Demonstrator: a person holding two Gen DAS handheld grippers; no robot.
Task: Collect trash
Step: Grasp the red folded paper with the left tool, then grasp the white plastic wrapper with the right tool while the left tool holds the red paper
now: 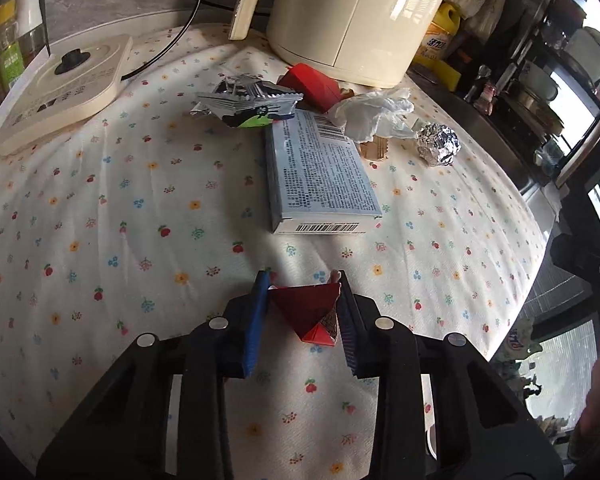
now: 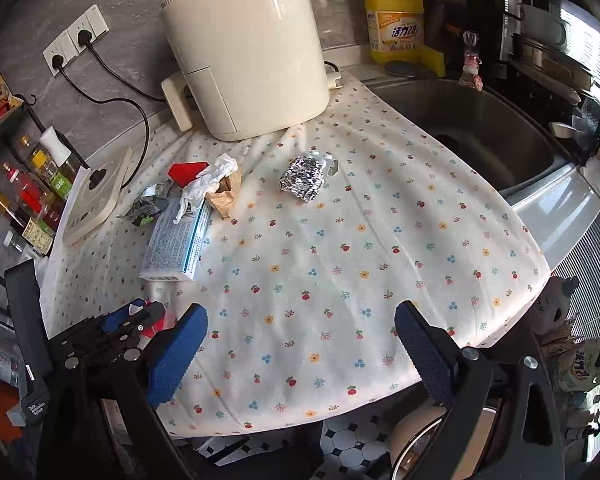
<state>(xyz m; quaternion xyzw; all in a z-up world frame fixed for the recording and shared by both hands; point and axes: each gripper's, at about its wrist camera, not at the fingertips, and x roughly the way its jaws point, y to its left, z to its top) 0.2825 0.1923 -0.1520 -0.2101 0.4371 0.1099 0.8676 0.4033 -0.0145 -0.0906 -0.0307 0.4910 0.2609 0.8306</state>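
Observation:
My left gripper [image 1: 302,280] is shut on a crumpled red wrapper [image 1: 310,312], held just above the flowered tablecloth [image 1: 120,240]; it also shows at the lower left of the right wrist view [image 2: 138,314]. Farther back lie a flat blue-white box [image 1: 320,168], a silver and green foil wrapper [image 1: 248,102], a red carton [image 1: 310,86], a white plastic glove [image 1: 374,114], a piece of brown paper [image 1: 374,148] and a foil ball [image 1: 438,144]. My right gripper [image 2: 300,320] is open and empty above the cloth's front edge. The foil ball [image 2: 304,178] lies ahead of it.
A cream air fryer [image 2: 246,52] stands at the back. A kettle base [image 1: 60,88] with a black cord sits at the left. A steel sink [image 2: 480,136] is to the right, with a yellow detergent bottle [image 2: 396,20] behind. Sauce bottles [image 2: 28,192] stand at the left.

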